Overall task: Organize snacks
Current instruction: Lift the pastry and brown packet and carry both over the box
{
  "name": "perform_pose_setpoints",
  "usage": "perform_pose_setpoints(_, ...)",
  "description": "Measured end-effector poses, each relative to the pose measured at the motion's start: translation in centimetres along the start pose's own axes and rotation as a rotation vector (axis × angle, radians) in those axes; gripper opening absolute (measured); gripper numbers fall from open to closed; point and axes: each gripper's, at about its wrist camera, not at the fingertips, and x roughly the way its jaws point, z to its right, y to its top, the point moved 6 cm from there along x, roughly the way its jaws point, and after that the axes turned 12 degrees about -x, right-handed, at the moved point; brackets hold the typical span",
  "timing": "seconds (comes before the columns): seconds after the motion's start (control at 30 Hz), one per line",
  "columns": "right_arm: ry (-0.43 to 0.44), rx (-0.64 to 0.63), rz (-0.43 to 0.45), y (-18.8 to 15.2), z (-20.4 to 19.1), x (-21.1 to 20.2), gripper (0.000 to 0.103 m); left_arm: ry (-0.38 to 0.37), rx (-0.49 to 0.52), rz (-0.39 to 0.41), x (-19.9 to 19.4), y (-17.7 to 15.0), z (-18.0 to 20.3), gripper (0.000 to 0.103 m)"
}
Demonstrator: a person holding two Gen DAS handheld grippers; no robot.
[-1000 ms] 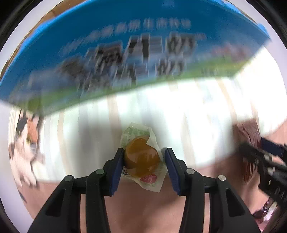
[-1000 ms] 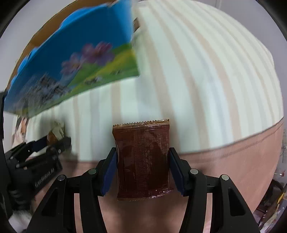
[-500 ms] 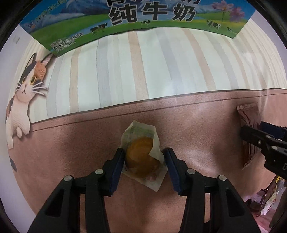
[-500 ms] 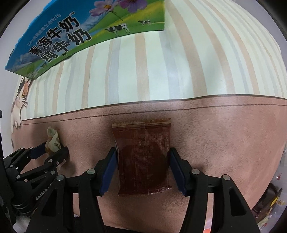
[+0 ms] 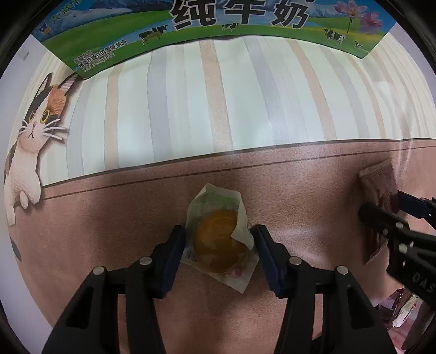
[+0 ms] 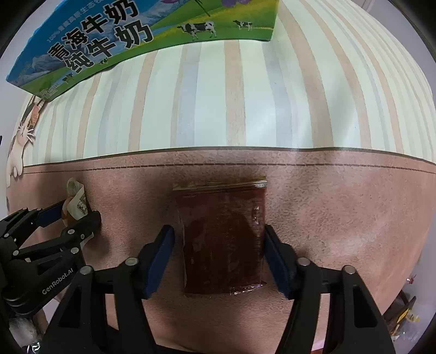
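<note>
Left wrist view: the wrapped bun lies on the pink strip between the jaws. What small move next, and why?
Probably open the left gripper slightly wider, then lift straight up. Its jaws have just been opening and the wrapped bun lies on the pink strip between them, but one pad sits against the wrapper's edge, so lifting now might drag it.

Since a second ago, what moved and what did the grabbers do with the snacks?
Both grippers swung away from the milk box down over the pink mat. The left gripper has just been opening around the wrapped bun. The right gripper still straddles the brown packet.
</note>
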Motion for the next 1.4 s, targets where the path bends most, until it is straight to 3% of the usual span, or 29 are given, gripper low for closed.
perform_pose_setpoints(0.07, 0.003, -0.01, 0.005, -0.3, 0.7, -0.5, 0.059, -0.003, -0.003, 0.002, -0.6, 0.1, 0.1, 0.049)
perform_pose_setpoints(0.13, 0.008, -0.006, 0.014, -0.3, 0.1, -0.8, 0.059, -0.012, 0.002, 0.002, -1.2, 0.1, 0.2, 0.041)
perform_pose_setpoints(0.43, 0.082, 0.027, 0.064, 0.0, -0.4, -3.6, 0.058, -0.044, -0.016, 0.01, -3.1, 0.5, -0.3, 0.04)
perform_pose_setpoints(0.73, 0.166, 0.04, 0.18, 2.3, -1.2, -9.9, 0.058, -0.141, 0.003, 0.117, -10.7, 4.0, 0.4, 0.041)
perform_pose_setpoints(1.07, 0.21, 0.017, 0.357, 8.9, 1.0, -19.3, 0.058, -0.276, 0.02, 0.232, -20.8, 11.9, 1.2, 0.041)
perform_pose_setpoints(1.23, 0.202, 0.002, 0.419, 13.5, 1.7, -22.5, 0.058, -0.288, 0.043, 0.283, -23.7, 17.0, 3.4, 0.041)
perform_pose_setpoints(1.4, 0.18, -0.016, 0.444, 19.7, 2.9, -24.0, 0.058, -0.288, 0.04, 0.26, -24.1, 23.5, 3.7, 0.041)
